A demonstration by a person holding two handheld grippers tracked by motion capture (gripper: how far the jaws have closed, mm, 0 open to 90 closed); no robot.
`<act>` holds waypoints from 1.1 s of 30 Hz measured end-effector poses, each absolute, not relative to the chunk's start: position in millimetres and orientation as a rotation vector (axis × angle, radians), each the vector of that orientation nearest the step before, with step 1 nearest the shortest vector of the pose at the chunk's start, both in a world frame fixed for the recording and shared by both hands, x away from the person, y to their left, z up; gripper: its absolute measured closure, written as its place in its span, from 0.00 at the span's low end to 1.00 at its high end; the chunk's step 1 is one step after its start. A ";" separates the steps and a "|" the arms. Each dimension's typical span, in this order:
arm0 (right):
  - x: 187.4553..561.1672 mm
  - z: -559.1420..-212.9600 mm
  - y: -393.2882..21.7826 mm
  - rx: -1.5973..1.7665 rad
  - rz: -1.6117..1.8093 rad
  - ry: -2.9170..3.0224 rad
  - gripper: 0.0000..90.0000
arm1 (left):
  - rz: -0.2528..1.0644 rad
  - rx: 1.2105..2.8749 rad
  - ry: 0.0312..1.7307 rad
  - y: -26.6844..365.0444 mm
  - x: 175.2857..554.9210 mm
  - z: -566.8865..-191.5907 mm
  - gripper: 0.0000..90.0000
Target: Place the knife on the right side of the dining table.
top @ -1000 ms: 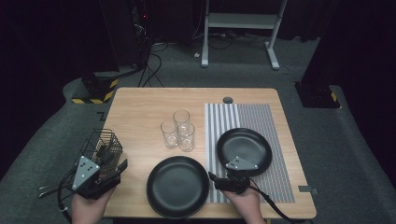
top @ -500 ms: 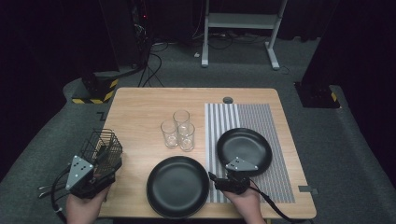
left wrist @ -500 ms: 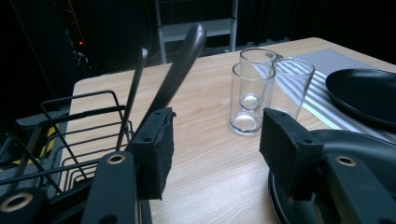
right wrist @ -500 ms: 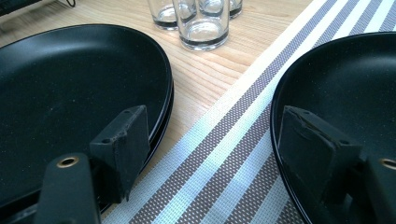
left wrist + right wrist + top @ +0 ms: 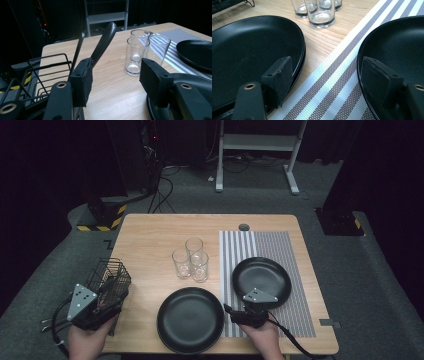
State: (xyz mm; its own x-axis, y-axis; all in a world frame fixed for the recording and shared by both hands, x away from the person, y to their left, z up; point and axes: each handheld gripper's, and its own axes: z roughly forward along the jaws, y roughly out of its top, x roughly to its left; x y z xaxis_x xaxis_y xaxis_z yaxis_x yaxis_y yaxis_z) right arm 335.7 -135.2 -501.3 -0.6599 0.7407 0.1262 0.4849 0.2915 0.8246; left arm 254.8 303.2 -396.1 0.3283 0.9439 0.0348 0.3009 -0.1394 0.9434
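A black wire basket (image 5: 111,276) (image 5: 37,75) stands at the table's left front edge with black utensil handles (image 5: 103,42) rising from it. My left gripper (image 5: 112,302) (image 5: 117,82) is beside it, open, with nothing between its pads; a handle leans past the left pad. A large black plate (image 5: 190,320) (image 5: 249,50) lies at the front middle, and a smaller black plate (image 5: 262,280) (image 5: 397,45) rests on the striped placemat (image 5: 270,245) (image 5: 332,85). My right gripper (image 5: 239,310) (image 5: 327,77) hovers open between the two plates; its jaws have just been closing slightly, with nothing between them.
Three clear glasses (image 5: 192,257) (image 5: 140,52) (image 5: 319,12) cluster mid-table, ahead of both grippers. A small round grommet (image 5: 244,227) sits at the table's far edge. Bare wood stretches across the far left half. A white-legged frame (image 5: 255,142) stands on the dark floor beyond.
My left hand and gripper have shifted a little to the left beside the basket. The right hand has stayed where it was.
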 end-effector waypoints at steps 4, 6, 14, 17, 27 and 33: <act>335.9 -500.8 -136.0 1.130 1.315 2.280 0.29 | 0.861 1.644 1.133 302.4 256.8 -390.9 0.49; 335.8 -500.5 -136.4 1.133 1.319 2.276 0.29 | 0.866 1.647 1.128 301.5 258.2 -387.8 0.49; 336.2 -500.1 -138.3 1.140 1.330 2.268 0.30 | 0.862 1.649 1.136 298.8 271.4 -378.9 0.48; 336.3 -499.9 -139.1 1.148 1.338 2.263 0.30 | 0.856 1.649 1.135 297.2 276.9 -376.2 0.48; 336.5 -499.3 -141.6 1.159 1.357 2.251 0.31 | 0.862 1.665 1.172 293.3 291.1 -379.2 0.62; 336.6 -499.1 -142.8 1.170 1.367 2.246 0.31 | 0.910 1.678 1.181 291.4 291.1 -378.2 0.71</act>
State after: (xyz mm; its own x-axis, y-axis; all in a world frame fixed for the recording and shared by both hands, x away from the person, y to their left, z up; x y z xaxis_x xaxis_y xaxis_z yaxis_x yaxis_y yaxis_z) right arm 336.6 -142.8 -499.1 -0.6406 0.7475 0.1758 0.4995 0.2318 0.8347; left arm 291.1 291.4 -378.2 0.2836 0.9556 0.0806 0.3219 -0.1740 0.9306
